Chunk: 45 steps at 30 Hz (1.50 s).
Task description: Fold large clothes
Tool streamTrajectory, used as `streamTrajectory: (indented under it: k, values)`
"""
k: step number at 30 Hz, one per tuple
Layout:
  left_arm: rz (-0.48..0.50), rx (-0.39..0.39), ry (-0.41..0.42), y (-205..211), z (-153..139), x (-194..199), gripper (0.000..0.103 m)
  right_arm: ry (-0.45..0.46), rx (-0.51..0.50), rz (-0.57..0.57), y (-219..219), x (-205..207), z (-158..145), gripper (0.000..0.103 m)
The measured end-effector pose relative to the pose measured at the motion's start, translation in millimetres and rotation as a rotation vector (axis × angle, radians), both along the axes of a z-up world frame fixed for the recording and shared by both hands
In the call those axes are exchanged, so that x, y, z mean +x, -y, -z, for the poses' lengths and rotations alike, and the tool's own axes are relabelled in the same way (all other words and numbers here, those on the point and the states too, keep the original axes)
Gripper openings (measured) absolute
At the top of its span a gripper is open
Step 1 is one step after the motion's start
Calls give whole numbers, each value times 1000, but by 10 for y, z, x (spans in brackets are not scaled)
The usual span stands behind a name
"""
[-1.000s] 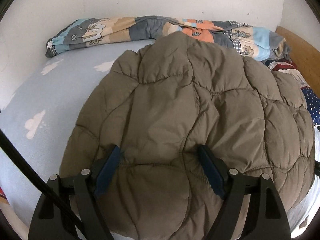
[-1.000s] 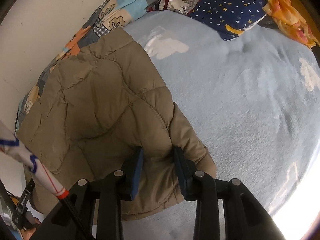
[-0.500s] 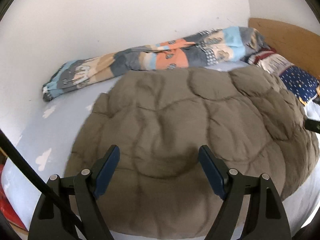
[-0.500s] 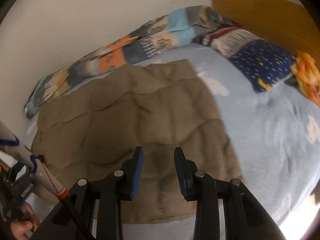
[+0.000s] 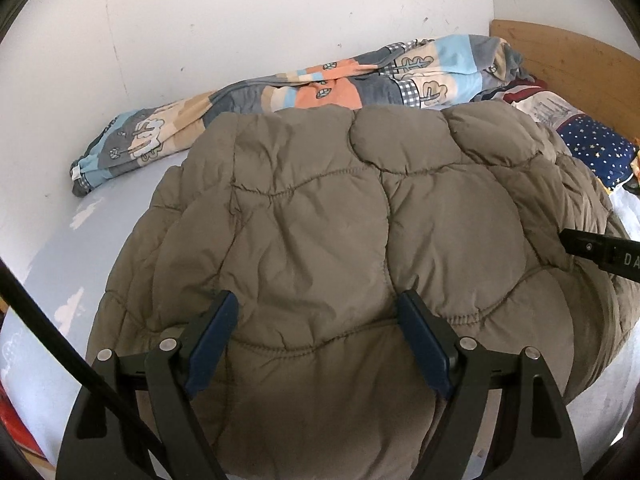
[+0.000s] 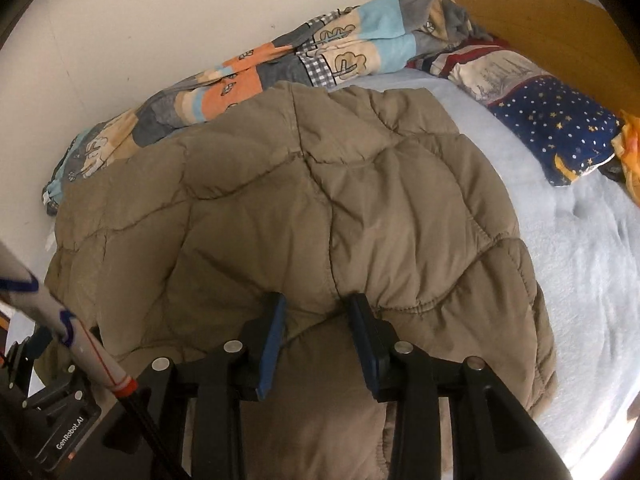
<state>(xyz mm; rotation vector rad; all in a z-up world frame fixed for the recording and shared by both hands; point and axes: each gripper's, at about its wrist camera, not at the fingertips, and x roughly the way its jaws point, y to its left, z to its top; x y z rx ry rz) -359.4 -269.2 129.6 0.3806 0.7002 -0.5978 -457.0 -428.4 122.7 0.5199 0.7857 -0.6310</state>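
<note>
A large olive-brown quilted jacket [image 5: 340, 220] lies spread on the light blue bed; it also shows in the right wrist view [image 6: 320, 200]. My left gripper [image 5: 318, 320] is wide open, its blue-padded fingers straddling the jacket's near edge without closing on it. My right gripper [image 6: 316, 312] is partly closed, with a fold of the jacket's near edge between its pads. The right gripper's black body shows at the right edge of the left wrist view [image 5: 600, 248].
A patchwork blanket [image 5: 320, 84] is bunched along the white wall behind the jacket. A star-print navy pillow [image 6: 552, 128] and an orange cloth [image 6: 630, 152] lie at the right by the wooden headboard [image 6: 540, 16]. The blue sheet [image 6: 580, 260] extends to the right.
Both grippers swung up off the jacket and then came back down to its near edge. The jacket now lies flatter and more spread out than one second ago.
</note>
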Motion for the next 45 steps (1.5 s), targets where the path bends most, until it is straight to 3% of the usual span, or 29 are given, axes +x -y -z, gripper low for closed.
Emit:
streamTrajectory:
  k: [22, 30, 34, 38, 45]
  values:
    - [-11, 8, 1, 28, 38, 38, 85, -30, -18, -10, -20, 61, 39, 40]
    - [-14, 7, 19, -43, -62, -43, 85, -14, -26, -23, -153, -99, -123, 44]
    - [-4, -16, 41, -134, -234, -169, 85, 12, -104, -70, -405, -245, -331, 45]
    - [-19, -67, 46, -339, -536, -354, 85, 67, -160, -70, -635, -432, -617, 53]
    - [-102, -141, 78, -784, -1064, -609, 85, 184, -218, -69, -1189, -878, -1143, 74]
